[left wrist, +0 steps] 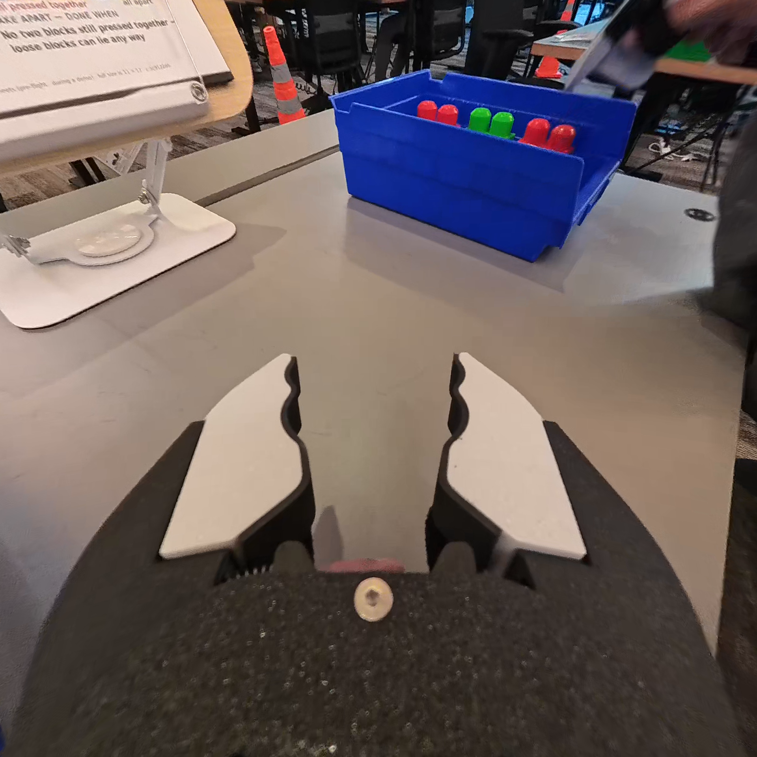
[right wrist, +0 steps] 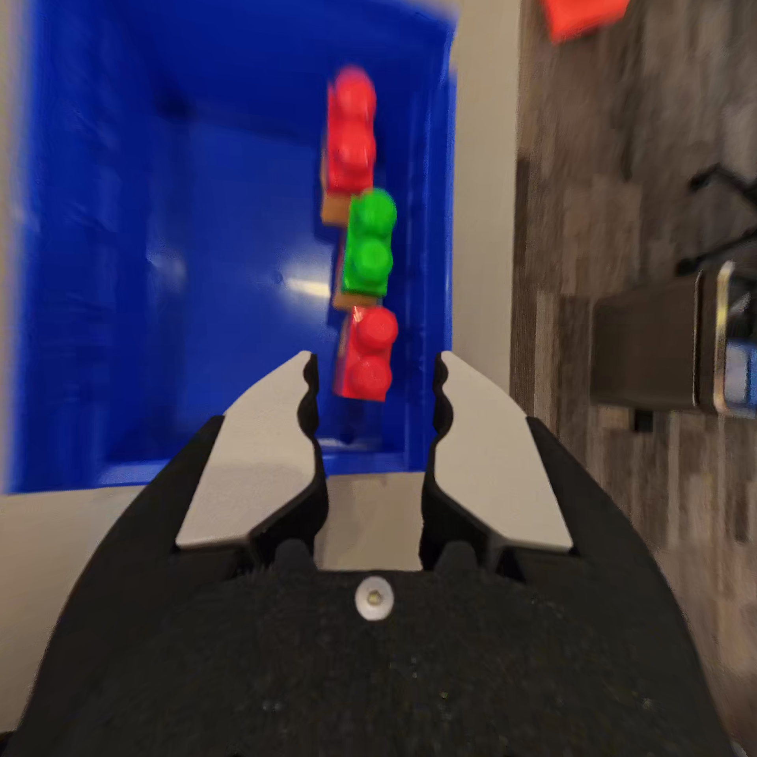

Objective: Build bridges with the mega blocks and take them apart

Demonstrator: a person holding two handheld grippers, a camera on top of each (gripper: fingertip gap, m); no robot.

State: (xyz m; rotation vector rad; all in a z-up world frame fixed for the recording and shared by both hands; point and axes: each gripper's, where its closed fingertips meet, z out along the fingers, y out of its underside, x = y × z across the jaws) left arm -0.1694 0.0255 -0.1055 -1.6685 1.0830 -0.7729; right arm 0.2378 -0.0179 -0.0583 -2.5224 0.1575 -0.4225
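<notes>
A: From the left wrist view, what do you get?

B: The left gripper (left wrist: 375,360) hangs low over the grey table (left wrist: 368,295), jaws spread wide with only bare tabletop between them. Ahead and to the right sits a blue bin (left wrist: 463,184). Inside it, three two-stud blocks stand in a row: a red block (left wrist: 437,112), a green block (left wrist: 490,122) and a second red block (left wrist: 549,136). They are near one another, but whether they touch I cannot tell.

A: Anything else on the table?

B: A white stand (left wrist: 118,241) at the left, carrying a printed sheet (left wrist: 94,53). Above the bin's far corner, the right gripper (left wrist: 614,57) shows as a blur. An orange cone (left wrist: 282,78) stands on the floor behind.

A: And the right wrist view?

B: It looks steeply down into the bin (right wrist: 143,286). The right gripper (right wrist: 375,364) is also wide apart and empty, fingertips above the nearest red block (right wrist: 366,356). Beyond it lie the green block (right wrist: 368,245) and the far red block (right wrist: 352,131), all along the bin's right wall. The picture is smeared, so fine detail is lost.
</notes>
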